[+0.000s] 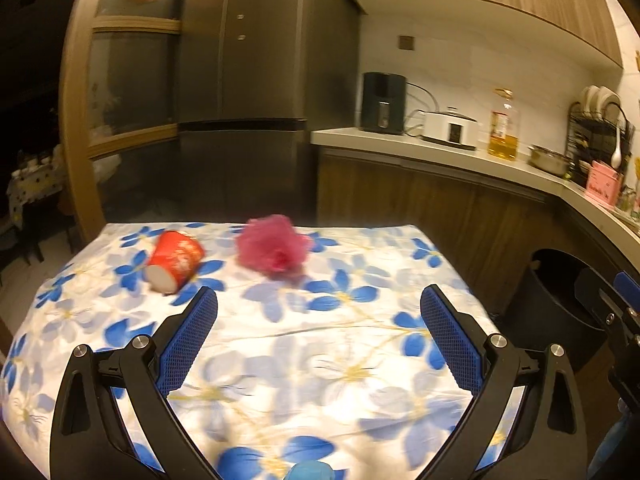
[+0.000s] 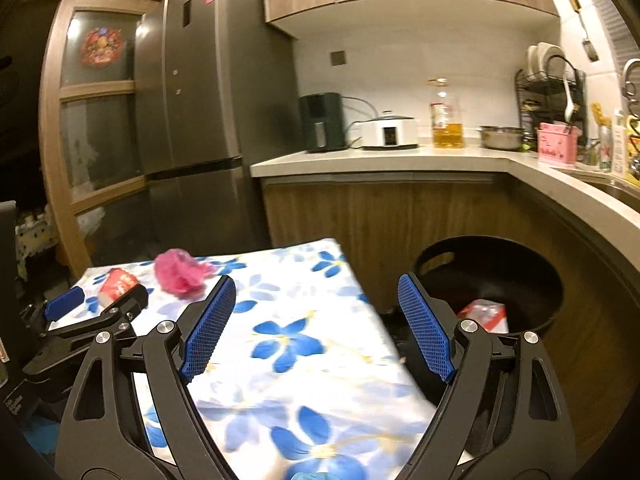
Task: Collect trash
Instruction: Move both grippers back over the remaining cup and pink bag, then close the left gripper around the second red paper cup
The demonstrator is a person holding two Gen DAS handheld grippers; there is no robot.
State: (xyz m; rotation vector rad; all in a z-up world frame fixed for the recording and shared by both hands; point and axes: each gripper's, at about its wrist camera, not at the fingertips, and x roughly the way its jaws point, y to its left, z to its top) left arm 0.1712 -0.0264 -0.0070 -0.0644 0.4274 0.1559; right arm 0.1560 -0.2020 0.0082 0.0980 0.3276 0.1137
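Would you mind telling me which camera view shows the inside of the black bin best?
The right wrist view: the bin sits beside the table with its mouth open to the camera, and a red-and-white packet lies inside. The left wrist view catches only part of the bin at its right edge, its inside dark.

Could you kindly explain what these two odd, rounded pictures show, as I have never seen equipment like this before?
There is no robot: a person holds a two-finger gripper in each hand, each with a wide-angle camera looking along its blue-padded fingers. One picture is from the left gripper, the other from the right gripper; both stand open and empty. Ahead is a table under a flowered cloth. On it lie a tipped red paper cup and a pink mesh ball, apart from each other. Beside the table stands a black bin with a red-and-white wrapper inside.
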